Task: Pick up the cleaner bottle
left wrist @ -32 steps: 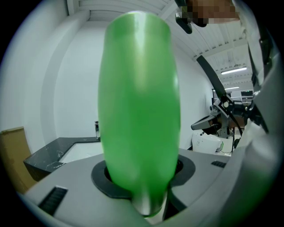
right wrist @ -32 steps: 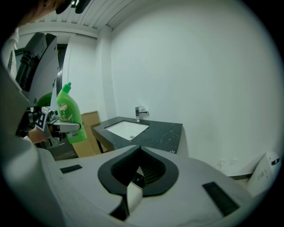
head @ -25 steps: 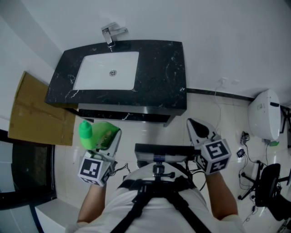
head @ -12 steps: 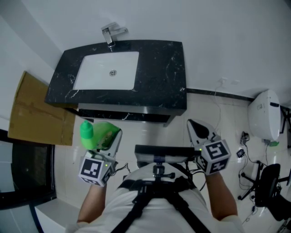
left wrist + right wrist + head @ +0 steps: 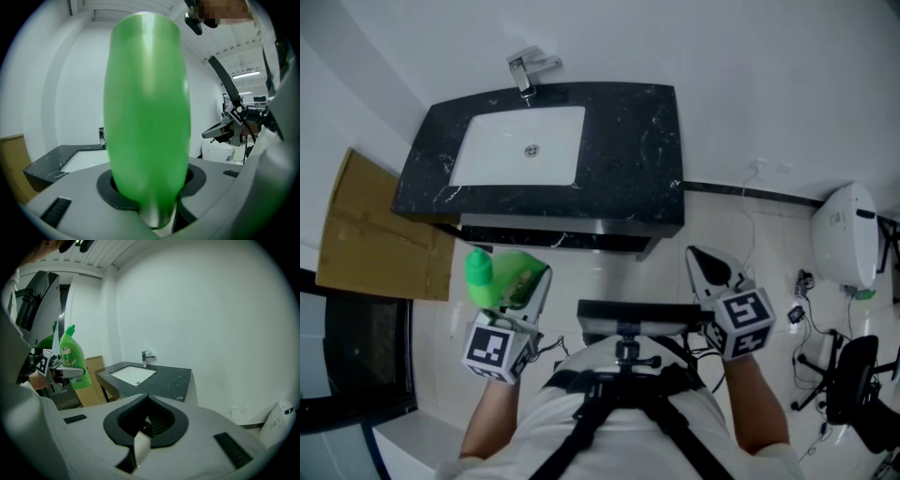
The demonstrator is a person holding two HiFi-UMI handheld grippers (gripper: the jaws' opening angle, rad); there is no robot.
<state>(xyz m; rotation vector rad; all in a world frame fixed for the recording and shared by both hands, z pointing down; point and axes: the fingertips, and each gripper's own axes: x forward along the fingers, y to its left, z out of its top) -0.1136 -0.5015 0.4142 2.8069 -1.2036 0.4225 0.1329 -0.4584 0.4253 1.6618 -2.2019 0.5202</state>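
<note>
One-handed, clamps the green cleaner bottle (image 5: 508, 277) upright in the left gripper (image 5: 523, 281) before the counter's (image 5: 628, 159) front-left corner, with the right gripper (image 5: 701, 262) shut on nothing.

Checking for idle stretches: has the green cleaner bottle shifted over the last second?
No. The green cleaner bottle, clamped in the left gripper, keeps its spot just below the front edge of the black sink counter.

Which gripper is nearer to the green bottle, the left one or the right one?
Left. The left gripper is closed on the green bottle; the right gripper, shut and empty, is off to its right.
</note>
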